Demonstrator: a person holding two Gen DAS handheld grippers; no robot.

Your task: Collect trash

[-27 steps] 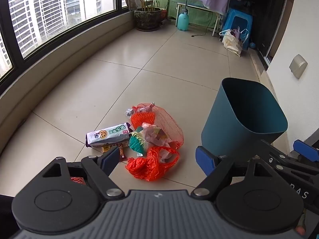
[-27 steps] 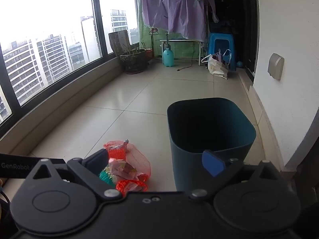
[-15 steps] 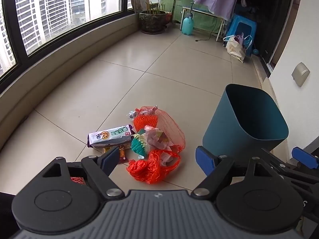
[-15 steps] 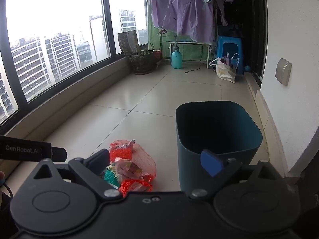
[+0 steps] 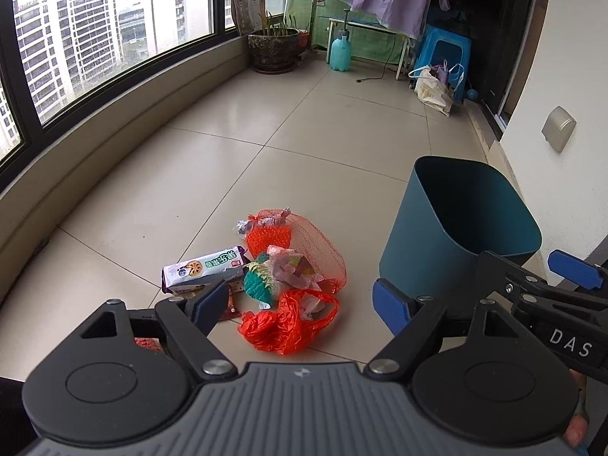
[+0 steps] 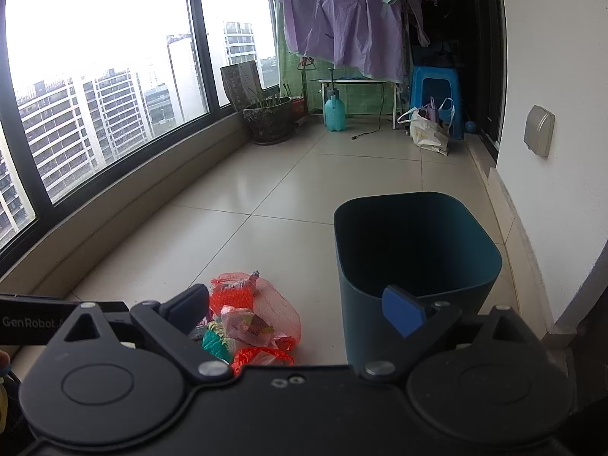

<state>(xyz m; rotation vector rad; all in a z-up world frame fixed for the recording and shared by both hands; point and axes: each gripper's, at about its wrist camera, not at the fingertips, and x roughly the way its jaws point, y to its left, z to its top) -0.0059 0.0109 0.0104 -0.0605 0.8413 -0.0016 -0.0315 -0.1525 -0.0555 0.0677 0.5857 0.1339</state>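
Floor (image 5: 212, 174): pale beige tiles w/ dark grout lines, glossy; balcony-type room.
Window (image 6: 95, 114): curved, dark-framed, along left side; tower blocks outside; low beige sill wall under it.
Right wall (image 6: 551, 209): white, grey cover plate on it; pale skirting at its foot.
Far end: plant pot (image 5: 273, 47), teal spray bottle (image 5: 339, 52), blue stool (image 5: 442, 55), shopping bag (image 5: 433, 89) on floor, purple cloth (image 6: 342, 19) hung above.
Open room: wide bare tile betw. sill wall & bin, running to far end; floor narrows to a strip betw. bin & right wall.
Bin (image 5: 459, 224): dark teal, upright, open top, inside dark; stands right of the trash, apart from it, near right wall.
Trash pile (image 5: 281, 266): on floor, centre-low. Orange net bag (image 5: 304, 243) w/ wrappers in it; white/purple snack packet (image 5: 205, 268) just left; teal-green wrapper (image 5: 258, 281) in middle; red plastic bag (image 5: 285, 323) nearest, touching the net bag.
Left gripper (image 5: 300, 300): spread wide, nothing in it; tilted down at pile; red bag shows betw. the blue pads (image 5: 391, 306), lower & beyond, no contact seen.
Right gripper (image 6: 296, 309): spread wide, nothing in it; pile shows near its left finger, bin behind its right one. Its tip also shows at right edge of left view.
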